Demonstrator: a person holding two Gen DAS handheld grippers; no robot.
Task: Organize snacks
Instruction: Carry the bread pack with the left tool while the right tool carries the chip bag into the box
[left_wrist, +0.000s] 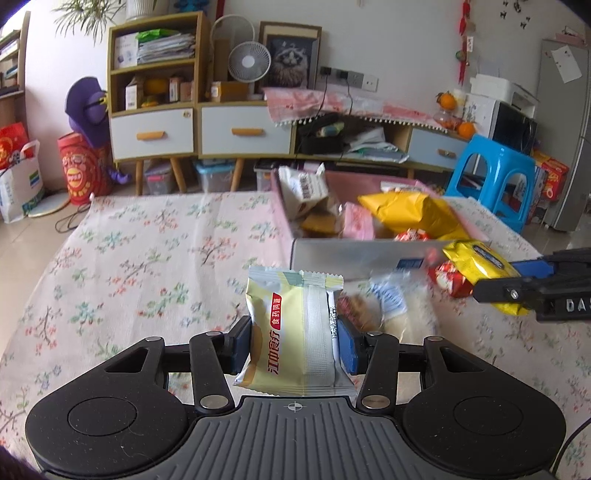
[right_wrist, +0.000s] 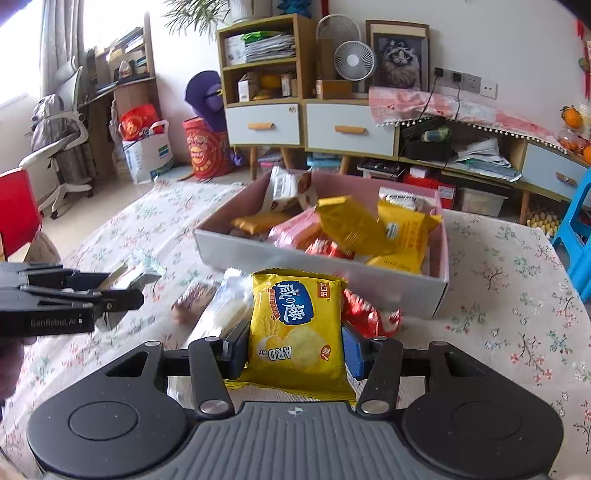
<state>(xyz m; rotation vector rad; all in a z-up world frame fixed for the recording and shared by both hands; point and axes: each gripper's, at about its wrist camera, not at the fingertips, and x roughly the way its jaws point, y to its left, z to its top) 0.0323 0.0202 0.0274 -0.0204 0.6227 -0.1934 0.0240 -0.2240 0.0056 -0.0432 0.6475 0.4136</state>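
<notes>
My left gripper (left_wrist: 293, 341) is shut on a pale yellow-green snack packet (left_wrist: 291, 332) and holds it above the table; it shows from the side in the right wrist view (right_wrist: 122, 295). My right gripper (right_wrist: 293, 347) is shut on a bright yellow cracker packet (right_wrist: 297, 328), also seen in the left wrist view (left_wrist: 484, 273). A grey box with a pink inside (right_wrist: 280, 260) holds several snack packets just beyond both grippers. A clear bag of pale snacks (right_wrist: 221, 314), a brownish packet (right_wrist: 192, 297) and a red packet (right_wrist: 369, 314) lie on the cloth before the box.
The table has a floral cloth (left_wrist: 147, 251). A blue plastic stool (left_wrist: 495, 177) stands at the far right of the table. Cabinets with drawers (left_wrist: 199, 129) line the back wall. A red chair (right_wrist: 16, 210) is at the left.
</notes>
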